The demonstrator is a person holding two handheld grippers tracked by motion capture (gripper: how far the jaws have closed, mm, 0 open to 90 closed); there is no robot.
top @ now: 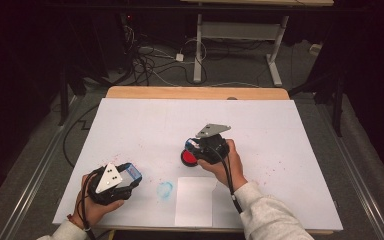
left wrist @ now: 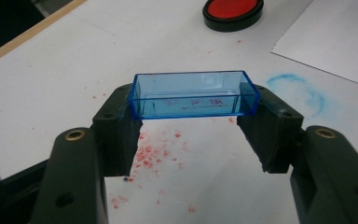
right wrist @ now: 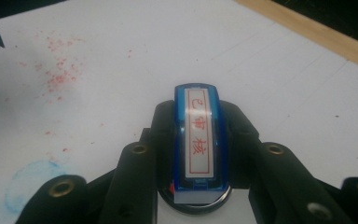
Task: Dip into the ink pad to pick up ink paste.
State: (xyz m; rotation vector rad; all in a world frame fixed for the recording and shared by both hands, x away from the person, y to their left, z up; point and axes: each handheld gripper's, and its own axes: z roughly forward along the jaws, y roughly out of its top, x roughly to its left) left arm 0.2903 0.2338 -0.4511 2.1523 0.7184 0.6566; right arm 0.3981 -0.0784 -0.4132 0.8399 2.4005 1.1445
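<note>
While the cap (left wrist: pixel 193 94) was pinched by its short ends in the left gripper (top: pixel 125 181) near the table's (top: pixel 130 92) front left edge, the stamp (right wrist: pixel 196 140) was clamped between the jaws of the right gripper (top: pixel 200 150) over the ink pad (top: pixel 188 158). A blue smudge (top: pixel 165 189) and a paper sheet (top: pixel 195 200) lay between the two hands, with red specks scattered on the white cover (top: pixel 145 125). In the right gripper view the stamp's labelled top faced the camera and its lower end stood at the pad, though contact could not be confirmed. The step was judged to be inking. It would best be done with the stamp kept upright and square to the pad, pressed lightly and evenly, so that the face was wetted without excess. The cap was best kept clear and steady, ready for refitting, and the sheet left undisturbed for the impression.
</note>
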